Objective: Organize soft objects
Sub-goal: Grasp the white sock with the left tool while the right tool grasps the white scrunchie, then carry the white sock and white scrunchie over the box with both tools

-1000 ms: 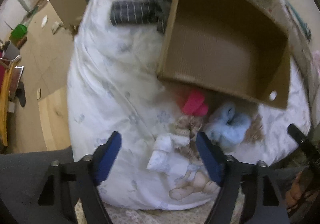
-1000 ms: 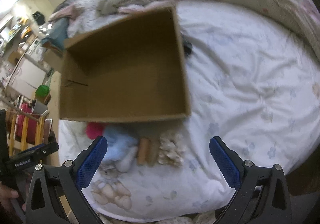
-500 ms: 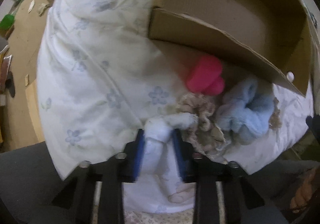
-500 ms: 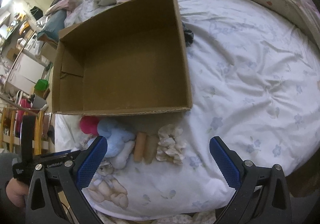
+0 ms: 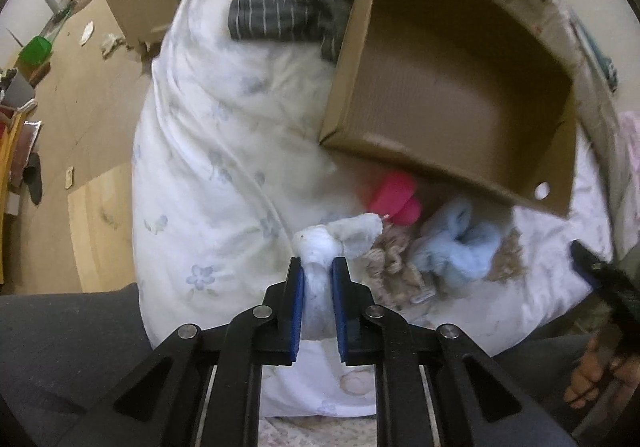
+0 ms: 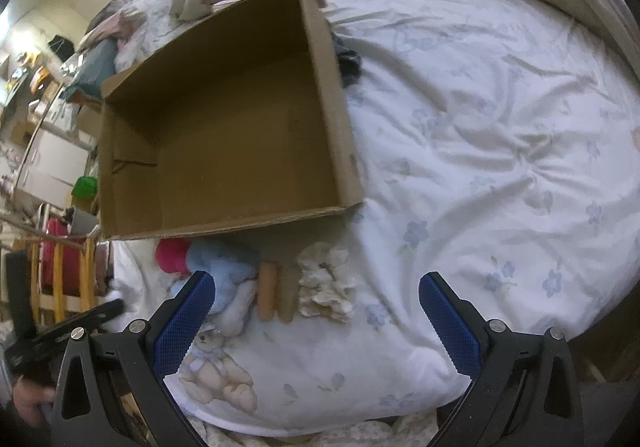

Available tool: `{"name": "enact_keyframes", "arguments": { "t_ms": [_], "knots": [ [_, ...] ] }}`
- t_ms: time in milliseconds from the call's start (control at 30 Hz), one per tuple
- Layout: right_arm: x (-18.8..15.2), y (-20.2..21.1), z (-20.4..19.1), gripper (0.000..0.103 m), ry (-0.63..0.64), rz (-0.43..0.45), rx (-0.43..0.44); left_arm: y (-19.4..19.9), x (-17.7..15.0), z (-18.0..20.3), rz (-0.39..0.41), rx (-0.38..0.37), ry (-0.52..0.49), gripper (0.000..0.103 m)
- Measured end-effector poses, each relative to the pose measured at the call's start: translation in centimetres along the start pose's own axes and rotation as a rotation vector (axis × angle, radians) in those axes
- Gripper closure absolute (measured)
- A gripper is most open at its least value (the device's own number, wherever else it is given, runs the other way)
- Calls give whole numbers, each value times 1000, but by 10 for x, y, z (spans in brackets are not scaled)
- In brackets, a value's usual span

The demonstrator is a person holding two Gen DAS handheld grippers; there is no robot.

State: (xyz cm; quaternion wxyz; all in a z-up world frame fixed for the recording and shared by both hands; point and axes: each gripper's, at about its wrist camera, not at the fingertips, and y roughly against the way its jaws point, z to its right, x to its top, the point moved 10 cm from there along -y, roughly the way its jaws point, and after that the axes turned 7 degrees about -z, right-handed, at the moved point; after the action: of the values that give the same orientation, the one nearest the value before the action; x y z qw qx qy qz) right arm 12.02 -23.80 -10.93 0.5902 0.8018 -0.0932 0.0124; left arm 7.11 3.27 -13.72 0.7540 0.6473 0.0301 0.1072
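Left gripper (image 5: 317,267) jaws closing on white sock (image 5: 334,237) near cardboard box (image 5: 452,87)

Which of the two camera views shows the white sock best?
The left wrist view: the white sock sits dead centre, pinched between the closing pads of the left hand-held gripper. In the right wrist view only a blurred white scrap appears at the far left edge.

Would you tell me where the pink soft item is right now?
In the left wrist view, the pink soft item lies on the bed just below the cardboard box, left of the light blue fluffy item.
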Motion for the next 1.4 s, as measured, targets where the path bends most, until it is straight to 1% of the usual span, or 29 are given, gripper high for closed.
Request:
{"name": "enact_keyframes", "arguments": {
  "t_ms": [33, 67, 133, 167, 300, 333, 400, 433, 467, 500, 533, 567, 600, 633, 667, 733, 967, 1233, 1400],
  "knots": [
    [-1, -3, 2, 3, -8, -12, 6, 5, -1, 3, 13, -7, -1, 90],
    [-3, -7, 4, 13, -17, -31, 14, 12, -1, 1, 28, -13, -4, 90],
    [-7, -18, 6, 25, -29, -77, 19, 16, 3, 5, 49, -26, -8, 90],
    [-10, -25, 8, 27, -35, -99, 14, 18, 5, 7, 58, -26, -12, 90],
    [-15, -46, 9, 27, -33, -155, -13, 18, 5, 10, 69, -27, -21, 90],
    [-16, -51, 8, 30, -30, -165, -27, 17, 5, 10, 64, -30, -25, 90],
    [-17, -62, 7, 40, -23, -191, -43, 13, 5, 12, 59, -28, -35, 90],
    [-18, -68, 7, 50, -27, -204, -41, 12, 7, 12, 61, -25, -41, 90],
    [-18, -71, 6, 54, -28, -215, -39, 12, 7, 12, 62, -26, -43, 90],
    [-19, -75, 6, 56, -27, -224, -43, 11, 9, 13, 64, -26, -45, 90],
    [-20, -78, 7, 60, -25, -229, -48, 10, 10, 13, 64, -27, -47, 90],
    [-20, -80, 6, 70, -20, -231, -51, 10, 11, 14, 64, -30, -48, 90],
    [-21, -81, 5, 72, -10, -231, -56, 10, 11, 14, 65, -31, -48, 90],
    [-20, -81, 3, 80, 0, -225, -60, 10, 12, 13, 66, -30, -49, 90],
    [-20, -79, 1, 91, 14, -216, -63, 9, 12, 13, 64, -28, -49, 90],
    [-19, -73, -4, 91, 35, -190, -64, 8, 12, 11, 65, -23, -46, 90],
    [-27, -52, -9, 91, 35, -142, -29, 7, 13, 7, 66, -8, -33, 90],
    [-30, -31, -20, 91, 80, -89, -21, 9, 10, -2, 77, 30, -19, 90],
    [-31, -12, -25, 91, 111, -58, 6, 13, 7, -5, 96, 53, -17, 90]
  ]
}}
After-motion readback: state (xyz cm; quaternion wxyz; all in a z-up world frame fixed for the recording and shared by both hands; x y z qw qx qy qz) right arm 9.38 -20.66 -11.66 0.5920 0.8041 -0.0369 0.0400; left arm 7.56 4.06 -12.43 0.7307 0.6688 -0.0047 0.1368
